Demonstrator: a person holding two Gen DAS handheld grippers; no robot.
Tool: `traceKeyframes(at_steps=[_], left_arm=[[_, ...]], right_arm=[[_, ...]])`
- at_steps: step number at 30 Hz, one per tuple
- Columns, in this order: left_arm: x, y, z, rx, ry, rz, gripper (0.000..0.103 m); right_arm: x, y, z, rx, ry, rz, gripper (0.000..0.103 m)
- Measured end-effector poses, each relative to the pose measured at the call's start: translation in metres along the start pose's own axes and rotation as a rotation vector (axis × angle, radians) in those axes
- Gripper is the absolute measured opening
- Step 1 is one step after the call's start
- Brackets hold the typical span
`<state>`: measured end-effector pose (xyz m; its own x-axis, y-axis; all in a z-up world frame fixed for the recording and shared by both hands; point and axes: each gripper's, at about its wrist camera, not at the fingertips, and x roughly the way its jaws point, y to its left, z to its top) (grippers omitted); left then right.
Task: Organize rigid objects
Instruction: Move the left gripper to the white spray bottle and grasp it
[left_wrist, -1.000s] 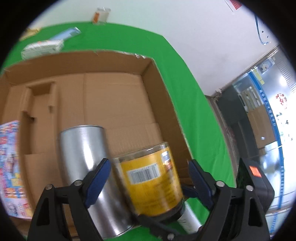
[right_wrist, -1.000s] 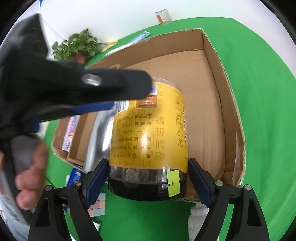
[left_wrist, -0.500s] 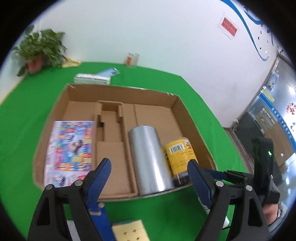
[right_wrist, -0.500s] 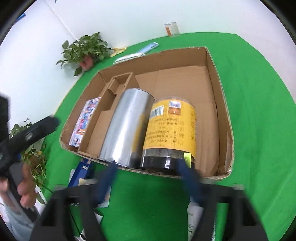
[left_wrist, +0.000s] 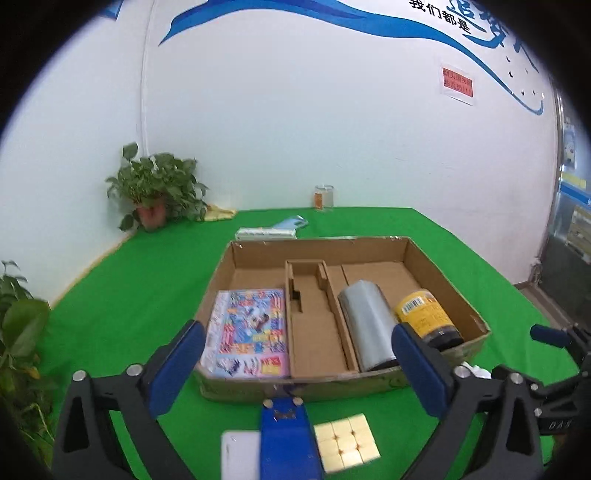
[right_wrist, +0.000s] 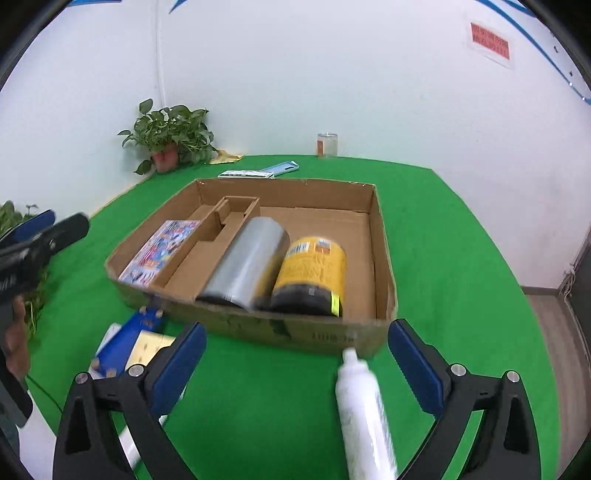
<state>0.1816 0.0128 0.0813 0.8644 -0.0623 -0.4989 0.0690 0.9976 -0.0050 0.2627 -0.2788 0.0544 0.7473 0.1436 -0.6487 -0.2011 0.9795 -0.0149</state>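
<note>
A: Where do the things sit?
B: In the cardboard box (left_wrist: 439, 273) on the green tabletop (left_wrist: 147, 280). A silver can (left_wrist: 365, 325) lies on its side touching a yellow jar (left_wrist: 424, 319), also lying down, in the right part. A colourful booklet (left_wrist: 247, 328) lies flat in the left part.

A: And the left hand-held gripper (left_wrist: 299, 369)?
B: Its jaws have just been closing a little, yet stand apart with nothing between them.

A: The right hand-held gripper (right_wrist: 295, 356)?
B: Its jaws have just been opening and stand wide, gripping nothing. A white bottle (right_wrist: 364, 410) lies on the tabletop below it. A gold cube (left_wrist: 347, 441) sits before the box.
</note>
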Motion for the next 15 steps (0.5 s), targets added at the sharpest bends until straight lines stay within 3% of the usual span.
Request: traceKeyframes(at_steps=[2, 3, 5, 6, 7, 8, 9, 11, 14, 15], left_arm=[[-0.002, -0.001, -0.009, -0.001, 0.037, -0.01, 0.004], [-0.002, 0.001, -0.012, -0.021, 0.051, 0.002, 0.004], [-0.009, 0.007, -0.017, -0.089, 0.018, -0.005, 0.004], [-0.013, 0.008, -0.018, -0.104, -0.001, -0.026, 0.011], [-0.014, 0.008, -0.019, -0.106, 0.001, -0.04, 0.026], [-0.012, 0.007, -0.02, -0.106, 0.019, -0.053, 0.08], [-0.012, 0.006, -0.021, -0.114, 0.042, -0.063, 0.101], [-0.007, 0.004, -0.029, -0.139, 0.062, -0.088, 0.102], [0.007, -0.006, -0.042, -0.118, 0.146, -0.147, 0.102], [0.009, -0.009, -0.046, -0.116, 0.16, -0.154, 0.102]], right_arm=[[-0.013, 0.0, -0.017, 0.027, -0.006, 0.044, 0.053], [-0.018, -0.001, -0.021, 0.033, 0.005, 0.047, 0.031], [-0.027, -0.006, -0.036, 0.054, -0.003, 0.07, 0.033], [-0.031, -0.009, -0.042, 0.058, -0.022, 0.092, 0.049], [-0.034, -0.012, -0.049, 0.063, -0.028, 0.092, 0.085], [-0.038, -0.016, -0.053, 0.072, -0.035, 0.089, 0.096], [-0.042, -0.02, -0.058, 0.085, -0.048, 0.085, 0.101], [-0.043, -0.031, -0.066, 0.103, -0.04, 0.066, 0.1], [-0.03, -0.055, -0.082, 0.121, 0.056, 0.01, 0.096], [-0.022, -0.062, -0.087, 0.132, 0.1, 0.018, 0.087]])
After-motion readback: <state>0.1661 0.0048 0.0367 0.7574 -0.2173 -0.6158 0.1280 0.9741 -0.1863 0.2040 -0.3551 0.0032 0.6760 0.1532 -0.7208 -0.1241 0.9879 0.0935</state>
